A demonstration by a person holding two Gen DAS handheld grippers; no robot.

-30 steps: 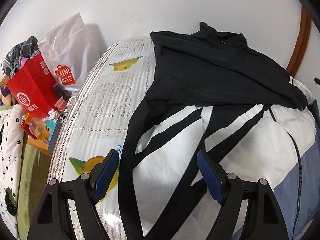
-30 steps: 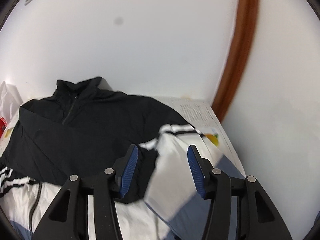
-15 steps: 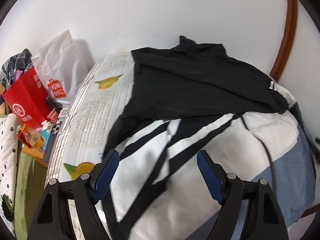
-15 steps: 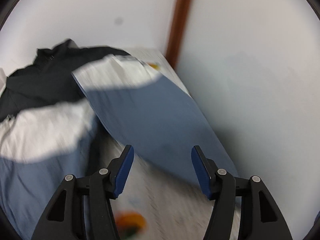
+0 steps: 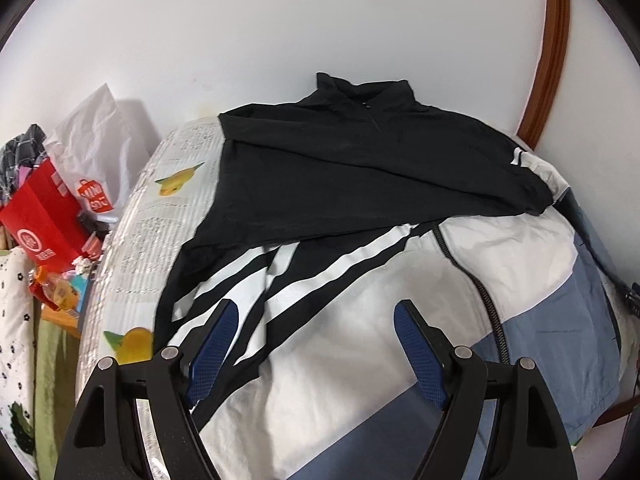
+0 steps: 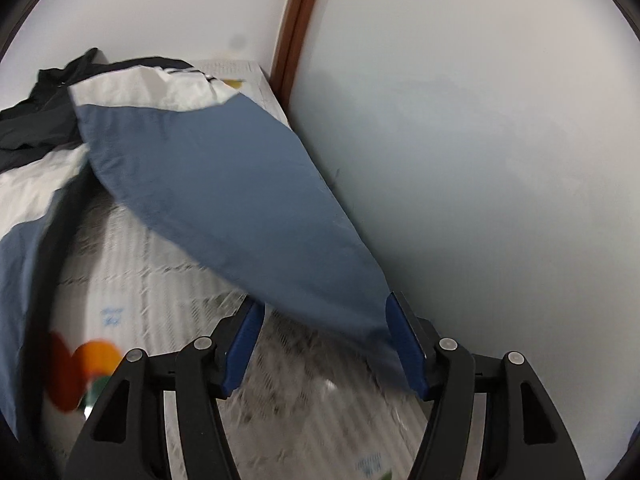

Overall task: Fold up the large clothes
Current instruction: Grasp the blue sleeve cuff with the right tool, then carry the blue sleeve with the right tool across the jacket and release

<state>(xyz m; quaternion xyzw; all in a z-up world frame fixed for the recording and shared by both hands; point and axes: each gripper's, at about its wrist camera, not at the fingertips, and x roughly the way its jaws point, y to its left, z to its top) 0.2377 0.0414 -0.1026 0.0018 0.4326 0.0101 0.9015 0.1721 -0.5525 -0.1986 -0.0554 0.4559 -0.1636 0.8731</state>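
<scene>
A large jacket (image 5: 360, 208), black on top, white in the middle and blue-grey at the hem, lies spread on the printed bed cover (image 5: 152, 240). One black-and-white striped sleeve is folded across its front. My left gripper (image 5: 316, 344) hovers open above the white front, nothing between its pads. In the right wrist view the jacket's other sleeve (image 6: 224, 184), blue with a white top, stretches toward me along the wall. Its blurred end lies between the wide-apart jaws of my right gripper (image 6: 320, 344) and brushes the right pad (image 6: 404, 344); the left pad is clear of it.
A red paper bag (image 5: 40, 224), a white shopping bag (image 5: 96, 152) and a bottle (image 5: 56, 292) crowd the floor left of the bed. A brown wooden strip (image 6: 296, 28) runs up the corner. The white wall (image 6: 480, 140) stands close on the right.
The left gripper drew back and up, so more of the jacket shows. The right gripper swung from over the black chest down to the wall side; its jaws widened and the blue sleeve now stretches out there.
</scene>
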